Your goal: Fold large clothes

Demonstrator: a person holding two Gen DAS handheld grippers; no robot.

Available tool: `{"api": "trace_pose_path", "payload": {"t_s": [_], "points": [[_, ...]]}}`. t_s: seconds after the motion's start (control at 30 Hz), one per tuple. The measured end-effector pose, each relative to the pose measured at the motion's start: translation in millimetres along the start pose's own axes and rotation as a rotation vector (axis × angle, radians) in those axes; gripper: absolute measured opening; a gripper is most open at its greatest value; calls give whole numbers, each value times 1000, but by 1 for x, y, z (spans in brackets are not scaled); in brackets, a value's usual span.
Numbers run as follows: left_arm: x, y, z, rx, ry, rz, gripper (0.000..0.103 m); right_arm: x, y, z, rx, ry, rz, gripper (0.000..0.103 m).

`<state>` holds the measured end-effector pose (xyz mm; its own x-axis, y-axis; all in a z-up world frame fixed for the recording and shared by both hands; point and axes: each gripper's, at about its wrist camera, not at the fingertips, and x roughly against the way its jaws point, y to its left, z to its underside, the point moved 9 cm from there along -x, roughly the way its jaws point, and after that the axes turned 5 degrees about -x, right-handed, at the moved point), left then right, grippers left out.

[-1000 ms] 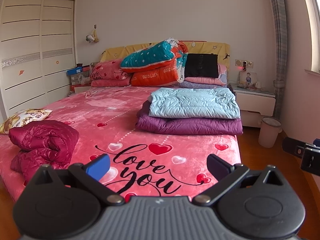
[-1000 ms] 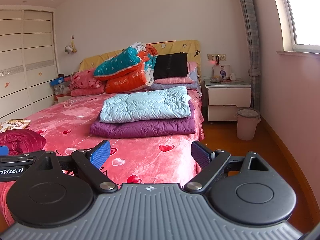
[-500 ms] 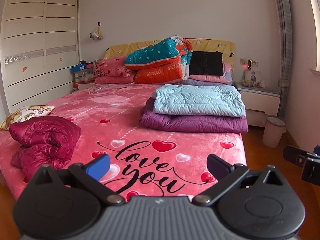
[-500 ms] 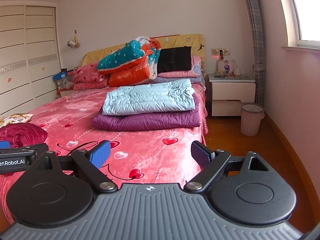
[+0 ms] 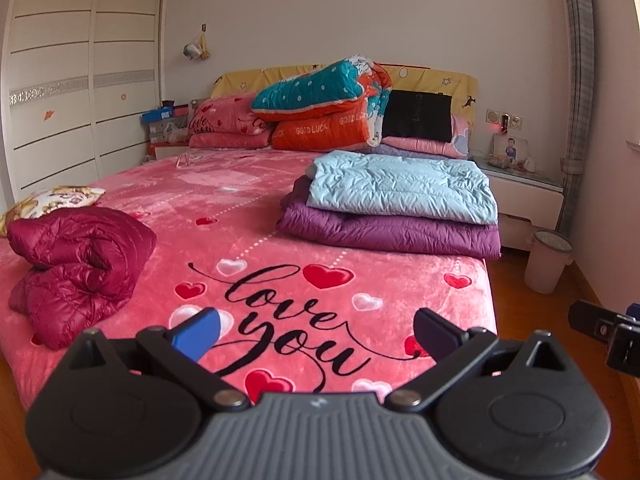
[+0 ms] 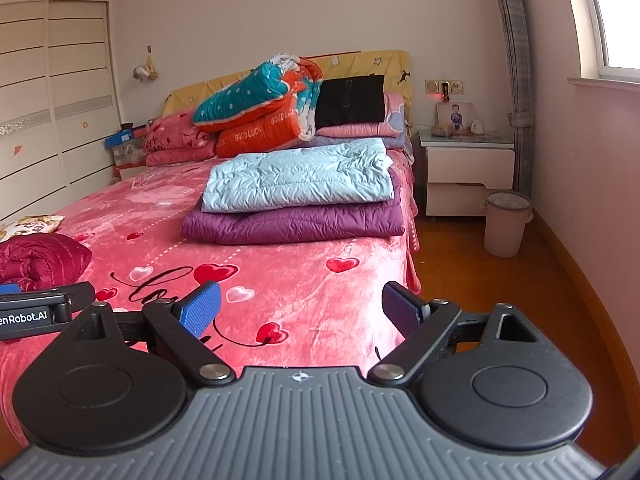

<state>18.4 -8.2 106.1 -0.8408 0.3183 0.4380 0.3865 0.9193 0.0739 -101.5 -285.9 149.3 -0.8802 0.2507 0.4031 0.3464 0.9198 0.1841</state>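
A crumpled dark red down jacket (image 5: 76, 264) lies unfolded at the left near edge of the pink bed (image 5: 320, 292); it also shows in the right wrist view (image 6: 40, 258). A folded light blue jacket (image 5: 400, 186) rests on a folded purple jacket (image 5: 388, 230) on the bed's right side; both also show in the right wrist view, blue (image 6: 296, 174) on purple (image 6: 292, 222). My left gripper (image 5: 316, 332) is open and empty above the bed's foot. My right gripper (image 6: 300, 306) is open and empty above the bed's right foot corner.
Pillows and a rolled teal and orange quilt (image 5: 328, 112) pile at the headboard. A nightstand (image 6: 468, 168) and a bin (image 6: 506, 228) stand right of the bed on the wood floor. A white wardrobe (image 5: 76, 92) lines the left wall.
Both grippers have risen and come slightly nearer the bed, staying open. The clothes have not moved.
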Motion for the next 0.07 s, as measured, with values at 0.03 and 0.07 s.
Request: {"api": "trace_pose_path", "payload": {"t_s": [0.03,0.07], "points": [[-3,1,1,4,7,-3,102,-3,0,0,1,3,0,103],[-6,2,3,8,16,-6,102,-6,-1,1,3,5,0,103]]}}
